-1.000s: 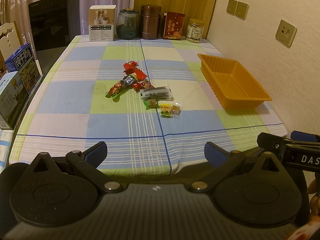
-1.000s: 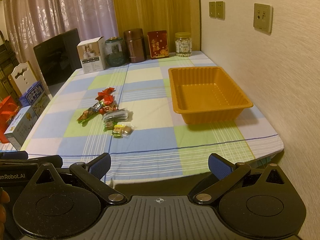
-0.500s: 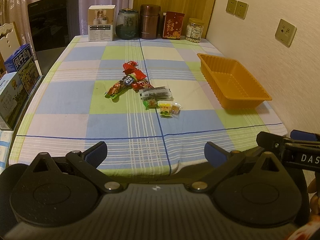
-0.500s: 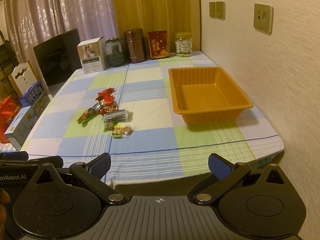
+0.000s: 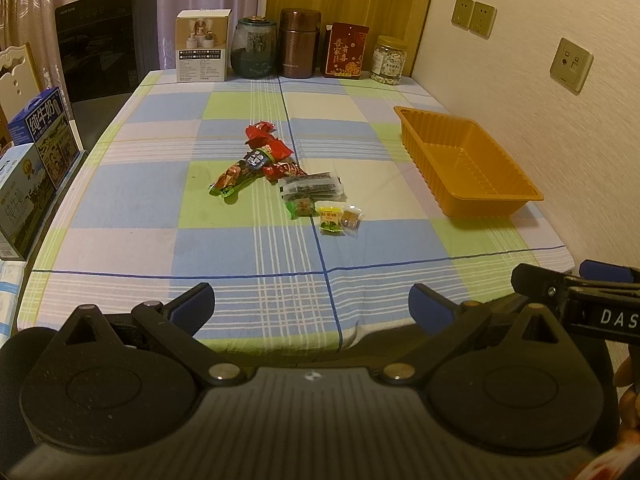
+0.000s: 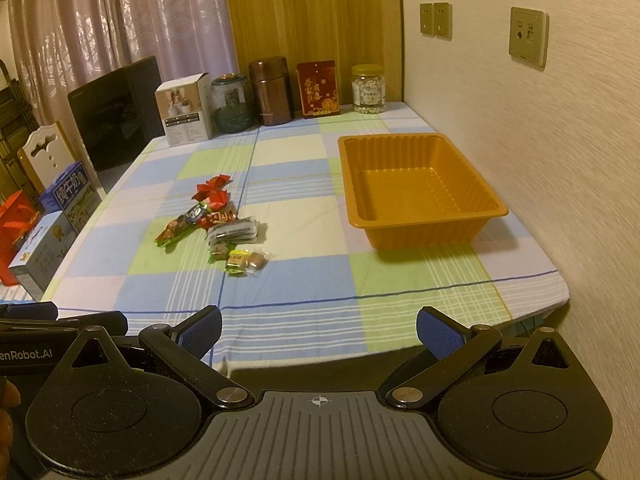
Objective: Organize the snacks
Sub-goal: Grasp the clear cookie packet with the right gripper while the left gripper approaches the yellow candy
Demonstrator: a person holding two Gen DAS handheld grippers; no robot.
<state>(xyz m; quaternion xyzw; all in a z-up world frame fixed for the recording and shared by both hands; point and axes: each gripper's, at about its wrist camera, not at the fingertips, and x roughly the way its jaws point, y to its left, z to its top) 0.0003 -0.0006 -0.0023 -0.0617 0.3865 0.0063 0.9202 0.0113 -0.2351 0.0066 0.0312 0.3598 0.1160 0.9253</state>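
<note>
A small heap of wrapped snacks (image 5: 280, 168) lies mid-table on the checked cloth: red packets, a long green bar (image 5: 236, 174), a dark packet (image 5: 312, 186) and small candies (image 5: 340, 218). The heap also shows in the right wrist view (image 6: 218, 220). An empty orange tray (image 5: 464, 160) stands at the right by the wall; it also shows in the right wrist view (image 6: 416, 188). My left gripper (image 5: 312, 304) is open and empty at the table's near edge. My right gripper (image 6: 320, 328) is open and empty at the near edge, right of the left one.
A white box (image 5: 202, 46), jars, a brown canister (image 5: 298, 44), a red tin and a nut jar (image 5: 388, 60) line the far edge. Milk cartons (image 5: 28, 176) stand off the left side. A dark panel (image 5: 108, 40) and a wall (image 5: 560, 120) bound the table.
</note>
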